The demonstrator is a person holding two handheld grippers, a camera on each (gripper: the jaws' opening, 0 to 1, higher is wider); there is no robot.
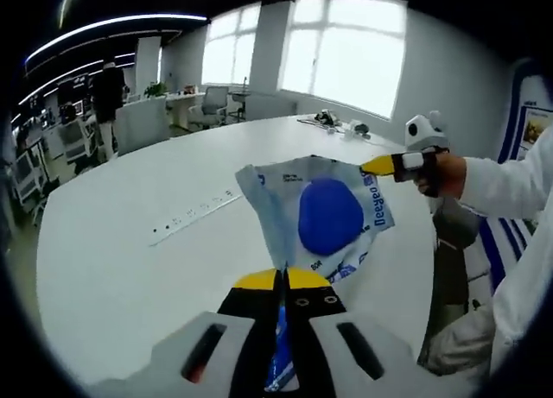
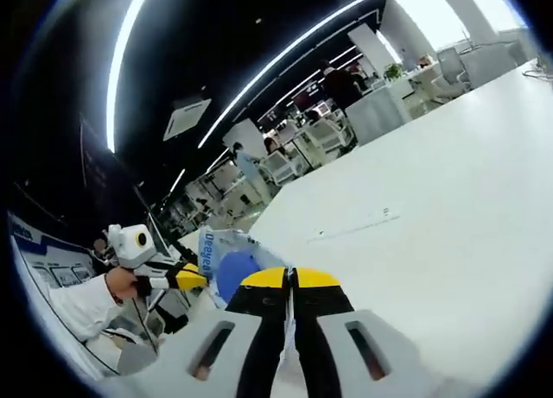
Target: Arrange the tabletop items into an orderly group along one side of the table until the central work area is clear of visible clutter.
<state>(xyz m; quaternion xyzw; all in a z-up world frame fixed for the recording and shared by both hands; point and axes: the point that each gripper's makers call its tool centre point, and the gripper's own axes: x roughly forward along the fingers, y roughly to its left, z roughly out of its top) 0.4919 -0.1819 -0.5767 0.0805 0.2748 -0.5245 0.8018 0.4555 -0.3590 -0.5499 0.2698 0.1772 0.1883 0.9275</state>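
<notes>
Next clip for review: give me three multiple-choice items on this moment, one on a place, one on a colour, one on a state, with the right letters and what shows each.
1. Where is the plastic packet?
A. Flat on the table
B. Held up between both tools
C. On a chair

2. What colour is the round shape on the packet?
A. Blue
B. Red
C. Green

3. How are the left tool's jaws?
A. Wide open
B. Shut on the packet
C. Shut on nothing

Answers:
1 B: the left tool grips its lower edge and the right tool its far corner, above the white table.
2 A: a blue circle shows through the clear wrap.
3 B: the yellow tips meet with packet film between them.
</notes>
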